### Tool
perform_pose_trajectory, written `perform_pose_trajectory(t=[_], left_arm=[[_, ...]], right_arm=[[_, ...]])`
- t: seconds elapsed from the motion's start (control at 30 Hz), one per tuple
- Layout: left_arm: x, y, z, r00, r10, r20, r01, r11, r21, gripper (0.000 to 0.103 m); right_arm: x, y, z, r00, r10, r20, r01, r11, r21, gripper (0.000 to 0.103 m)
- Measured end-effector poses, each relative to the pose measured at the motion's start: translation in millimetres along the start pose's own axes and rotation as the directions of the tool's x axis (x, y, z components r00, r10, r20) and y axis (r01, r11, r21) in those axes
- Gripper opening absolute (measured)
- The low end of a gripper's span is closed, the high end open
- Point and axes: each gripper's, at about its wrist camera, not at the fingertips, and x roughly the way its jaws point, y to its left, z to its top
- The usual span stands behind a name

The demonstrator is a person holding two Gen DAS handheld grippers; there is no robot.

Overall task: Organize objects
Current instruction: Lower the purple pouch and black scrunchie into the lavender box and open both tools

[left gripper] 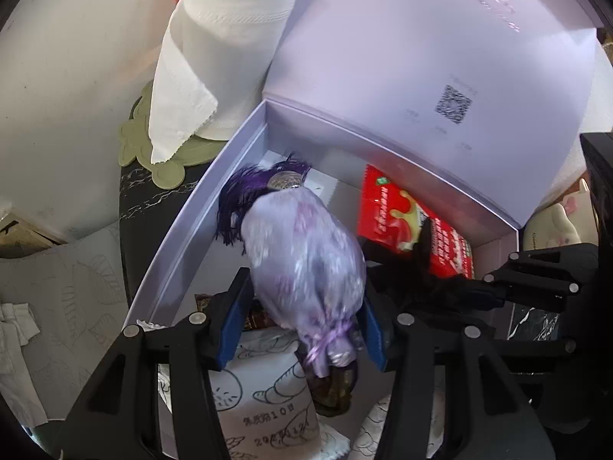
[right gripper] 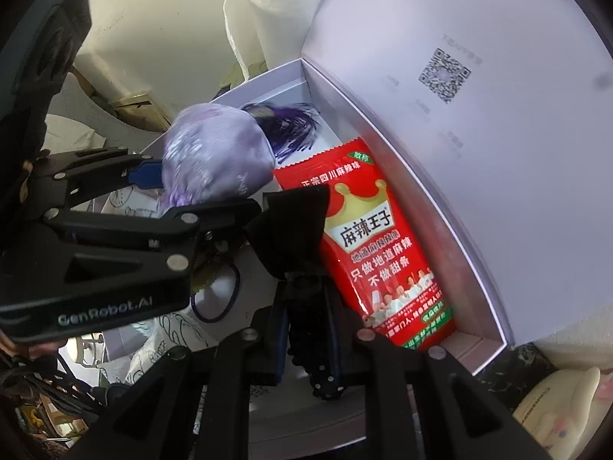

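1. Jaws of the left gripper are pressed by their blue pads against the flanks of a lilac satin pouch, which is gripped near its tied neck; the purple tassel hangs at the far end, in the middle of the left wrist view.
2. Jaws of the right gripper are clenched on a black fabric bow, seen at the centre of the right wrist view, its wings spread above the fingertips.
3. Both items are held over the open lavender box; a red snack packet already lies inside, against the wall below the raised lid.
4. The step in hand is judged to be lowering both items into the box. The pouch is best set down in the bare floor at centre left of the left wrist view, tassel first, so that it is not trapped under the body.
5. The bow is best placed beside the packet, not on it, and the pads parted only once it rests.
6. Edges to be watched: the box's left wall just beside the tassel, and the lid, leaning over the upper right of both views.
7. Room is tight: the two grippers are near each other, so one release at a time is advised.
8. The toilet paper roll, at upper left outside the box, is best left untouched.
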Motion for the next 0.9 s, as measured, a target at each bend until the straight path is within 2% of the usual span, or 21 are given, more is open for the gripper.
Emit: perform_pose_trajectory(t=[0.37,0.57,0.63,0.67,0.7,0.77,0.9], left_arm=[[12,9,-4,1.000,0.000,-0.028,-0.001,0.999,-0.048,0.051],[5,4,-6,1.000,0.013,-0.028,-0.015,0.997,-0.074,0.052],[4,2,-7,0.999,0.018,-0.030,-0.020,0.997,-0.076,0.052],[3,2,-8,0.999,0.021,-0.032,-0.023,0.997,-0.077,0.053],[2,2,-8,0.999,0.027,-0.034,-0.029,0.996,-0.080,0.056],[-2,3,-9,0.999,0.044,-0.028,-0.046,0.995,-0.090,0.061],[-16,2,-11,0.998,0.069,0.001,-0.069,0.993,-0.100,0.069]], right_arm=[[5,5,4,0.999,-0.032,0.006,0.032,0.998,-0.053,0.017],[-11,7,10,0.993,-0.092,0.075,0.098,0.993,-0.070,0.023],[-14,7,11,0.991,-0.109,0.081,0.115,0.990,-0.079,0.027],[-16,10,11,0.989,-0.121,0.086,0.128,0.988,-0.083,0.034],[-18,10,12,0.987,-0.135,0.092,0.142,0.986,-0.085,0.045],[-23,11,11,0.983,-0.154,0.103,0.162,0.984,-0.079,0.056],[-31,14,12,0.981,-0.152,0.120,0.161,0.984,-0.074,0.056]])
